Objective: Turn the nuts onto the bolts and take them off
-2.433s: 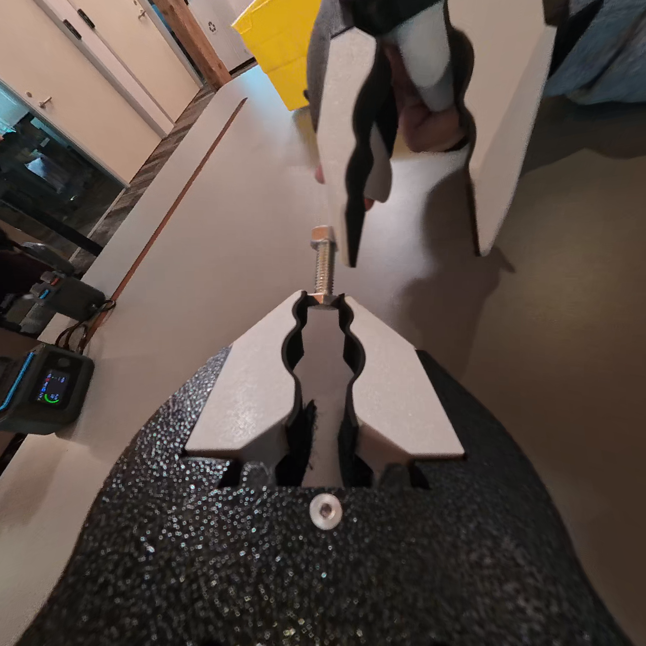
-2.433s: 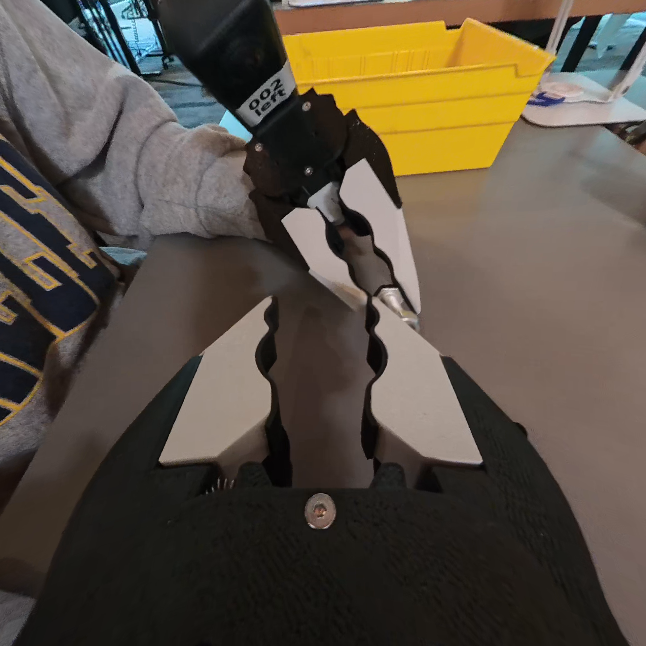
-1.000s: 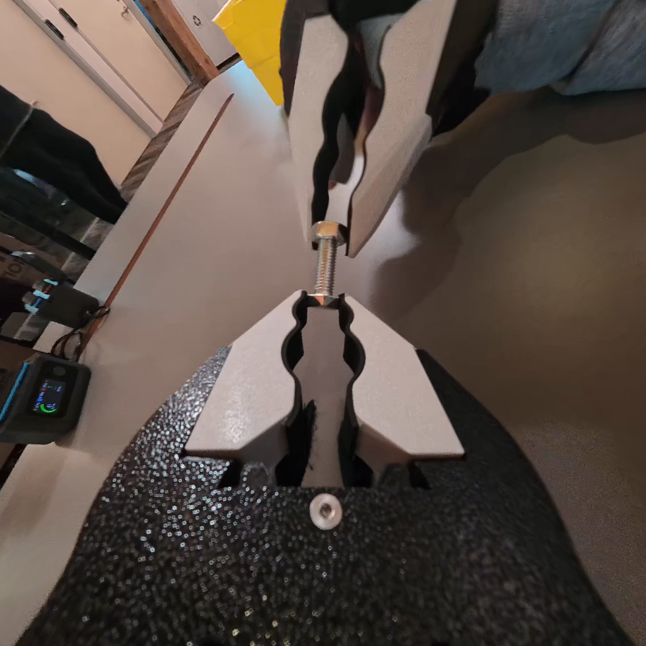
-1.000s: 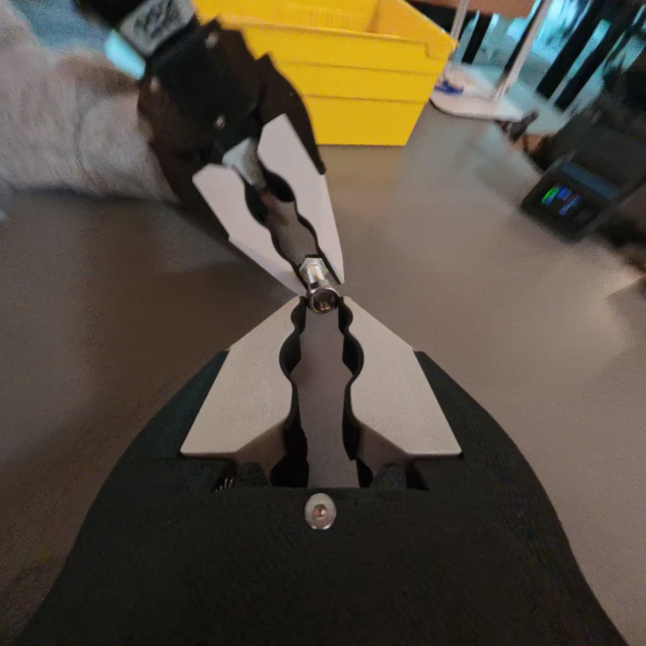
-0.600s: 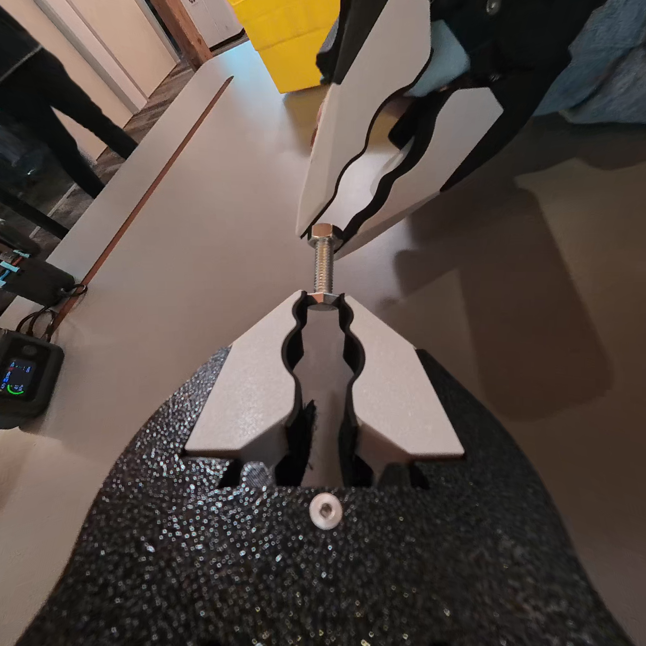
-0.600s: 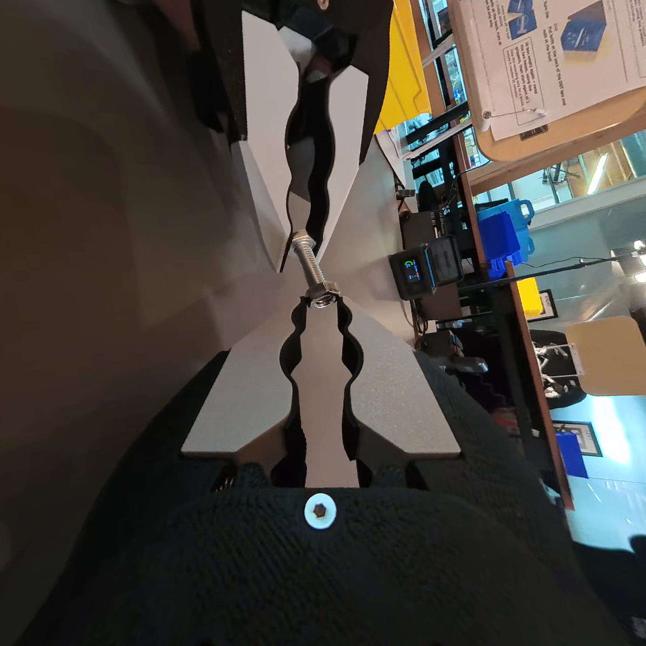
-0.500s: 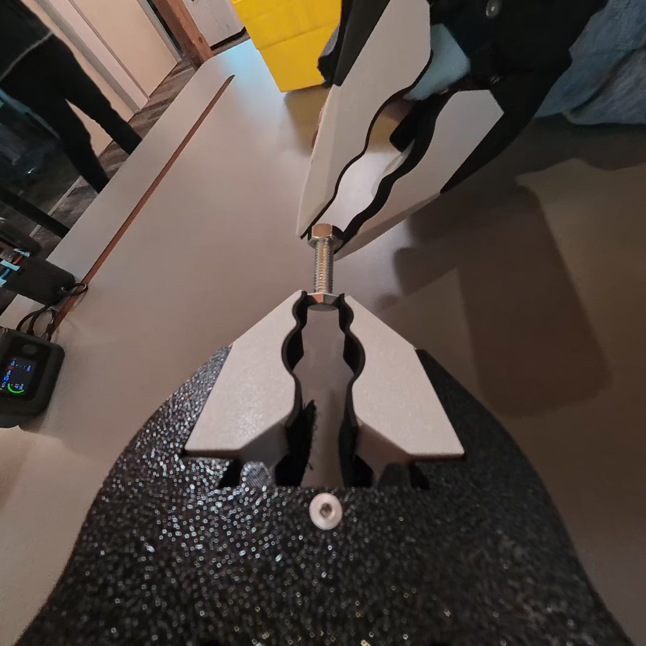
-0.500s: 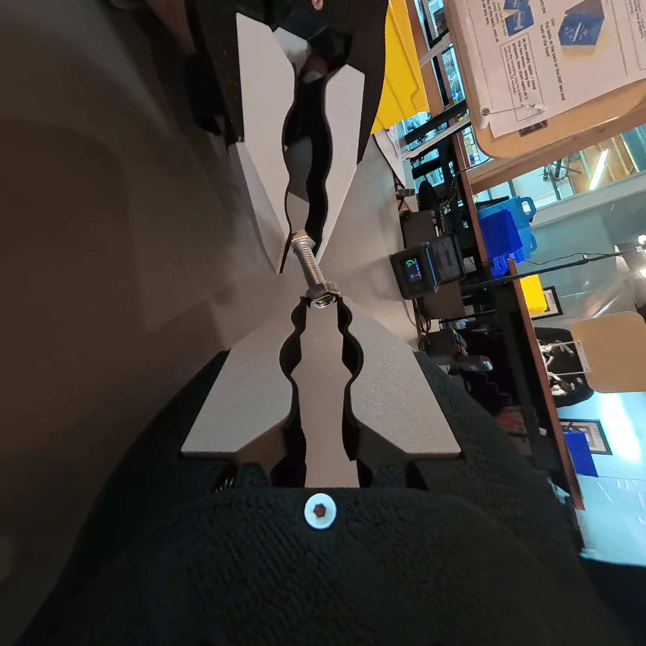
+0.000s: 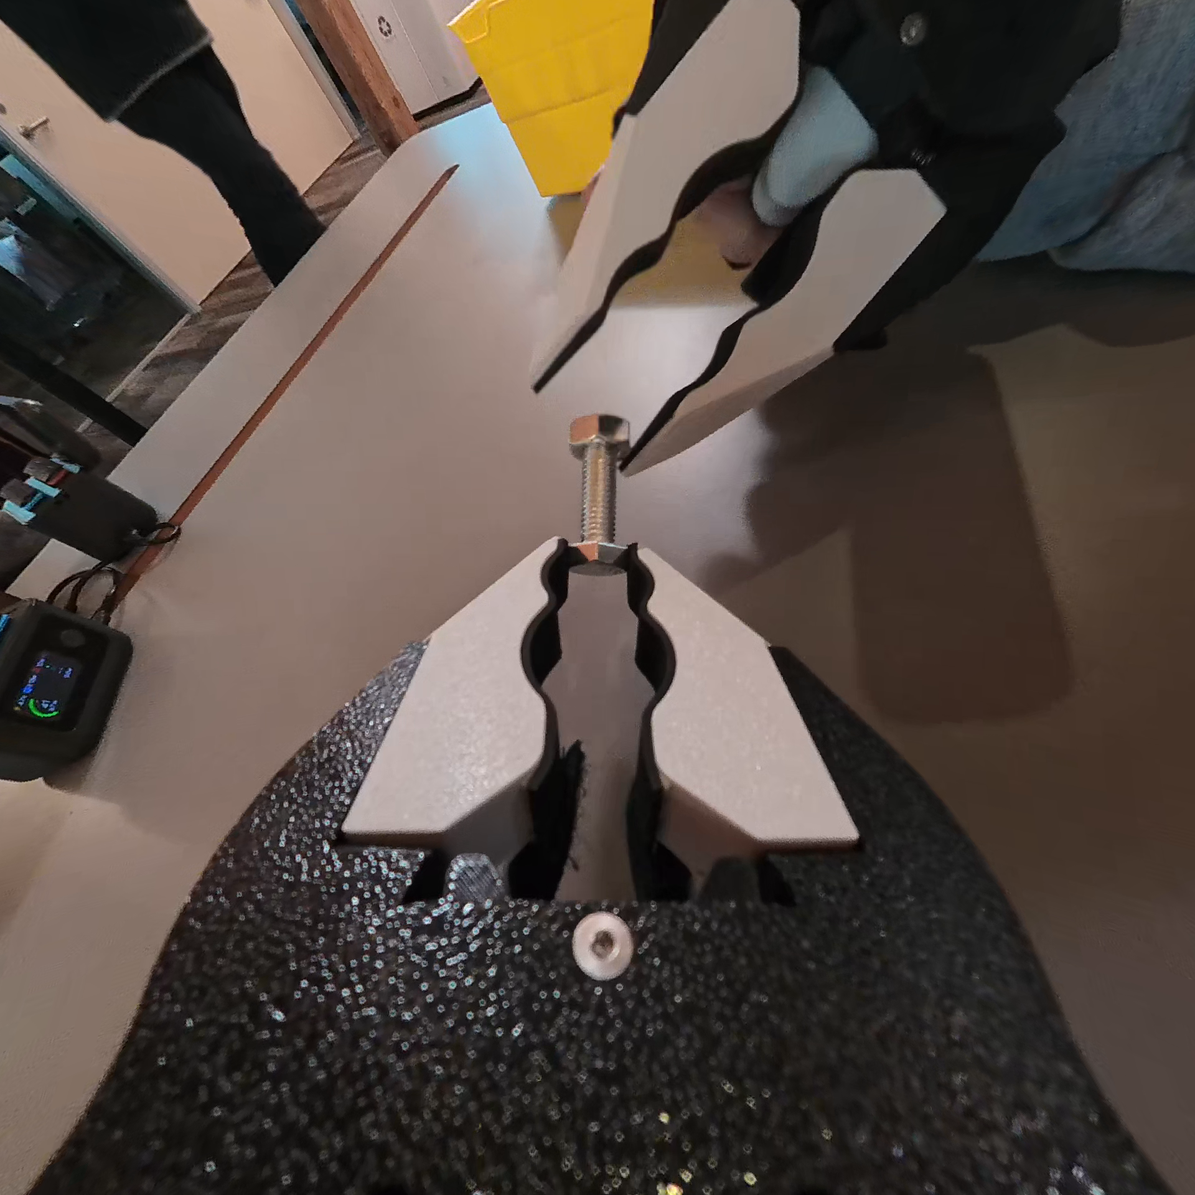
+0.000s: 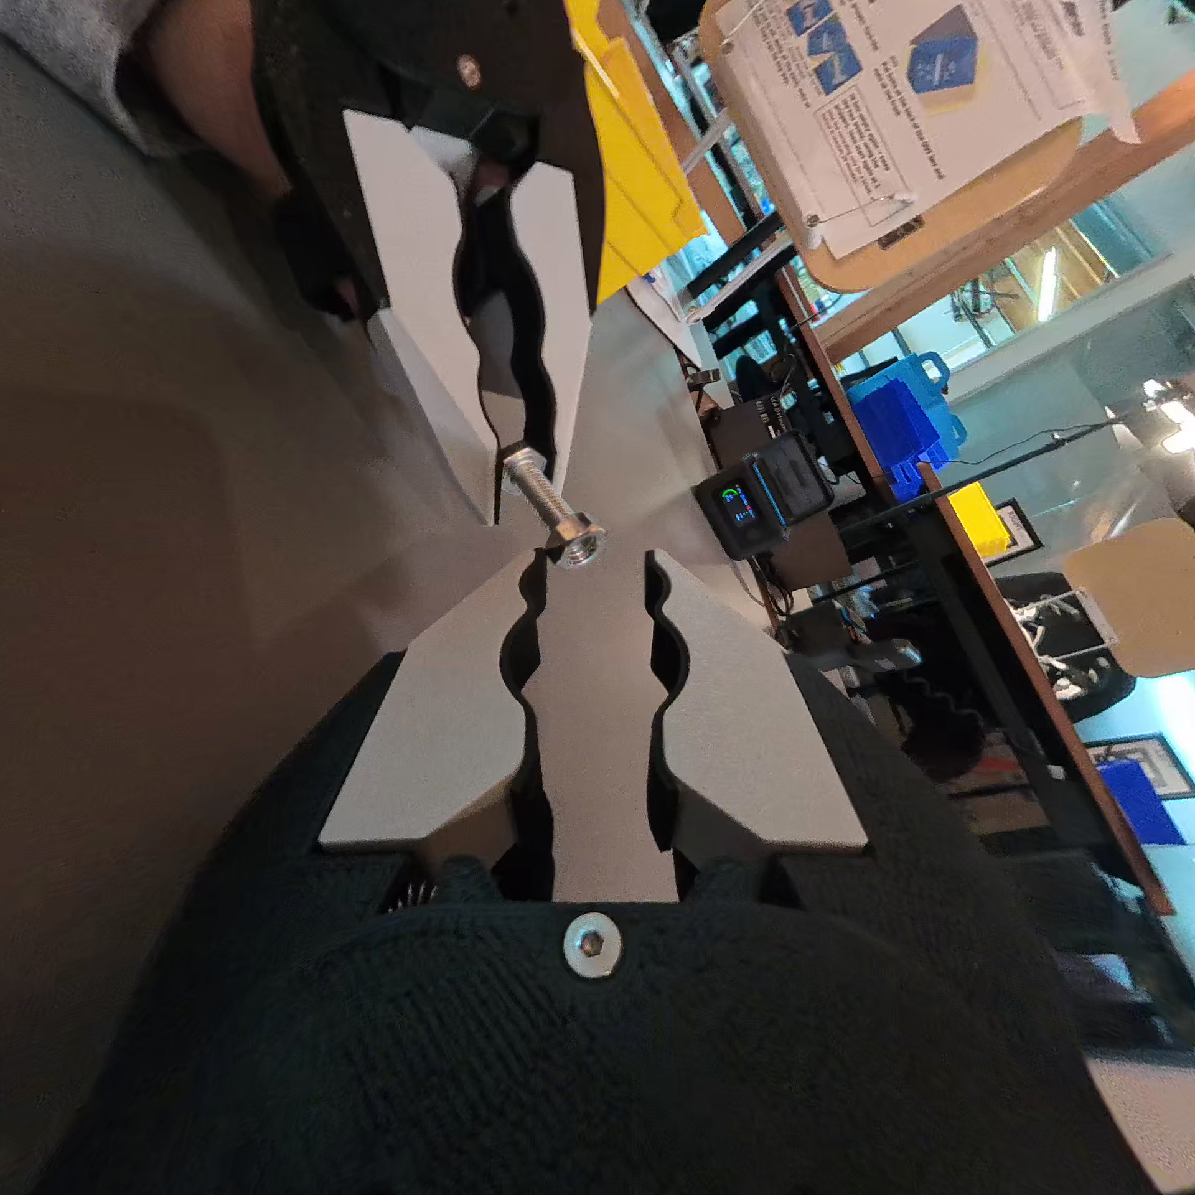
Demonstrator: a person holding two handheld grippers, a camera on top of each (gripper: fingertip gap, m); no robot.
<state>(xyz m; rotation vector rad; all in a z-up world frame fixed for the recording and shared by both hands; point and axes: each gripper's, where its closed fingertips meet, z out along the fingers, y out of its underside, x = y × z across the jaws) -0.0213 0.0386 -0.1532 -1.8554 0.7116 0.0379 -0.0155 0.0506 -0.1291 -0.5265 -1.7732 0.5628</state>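
A silver bolt [image 9: 598, 491] with a hex nut [image 9: 599, 432] at its far end sticks out from my left gripper [image 9: 598, 557], which is shut on the bolt's head above the grey table [image 9: 323, 517]. My right gripper [image 9: 580, 428] faces it from the top, open, with its fingertips on either side of the nut. In the right wrist view my right gripper [image 10: 593, 557] is open, and the nut [image 10: 575, 548] shows its threaded hole near the left fingertip. The left gripper [image 10: 527, 482] holds the bolt head behind it.
A yellow bin [image 9: 556, 90] stands at the far end of the table. A black device with a lit screen [image 9: 48, 685] sits by the table's left edge and shows in the right wrist view [image 10: 756, 511]. A person's legs [image 9: 213, 129] stand beyond that edge. Left and right tips are no more than a few centimetres apart.
My right gripper rolled about the bolt's axis while shut on the nut, then opened and let go of it. My left gripper has kept hold of the bolt head.
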